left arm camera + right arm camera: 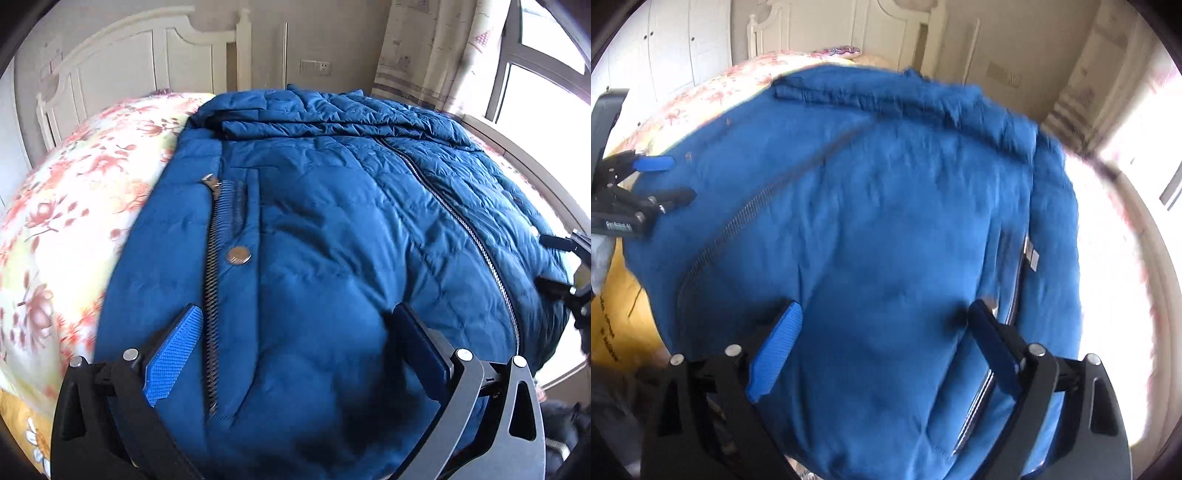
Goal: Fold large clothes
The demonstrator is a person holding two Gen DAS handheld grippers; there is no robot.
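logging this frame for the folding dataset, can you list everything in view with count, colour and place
jacket: one, blue padded, spread over the bed, sleeves folded across its far end
main zipper: one, metal, running down the jacket front
pocket zipper: one, dark metal, near the jacket's left edge
snap button: one, brassy, beside the pocket zipper
bedspread: one, cream with red flowers, under the jacket
headboard: one, white, at the far end of the bed
curtain: one, pale patterned, by the window
window: one, bright, on the right
wall socket: one, white, on the far wall
left claw: one, black with blue pads, open over the jacket's near edge
right claw: one, black with blue pads, open over the jacket's near edge
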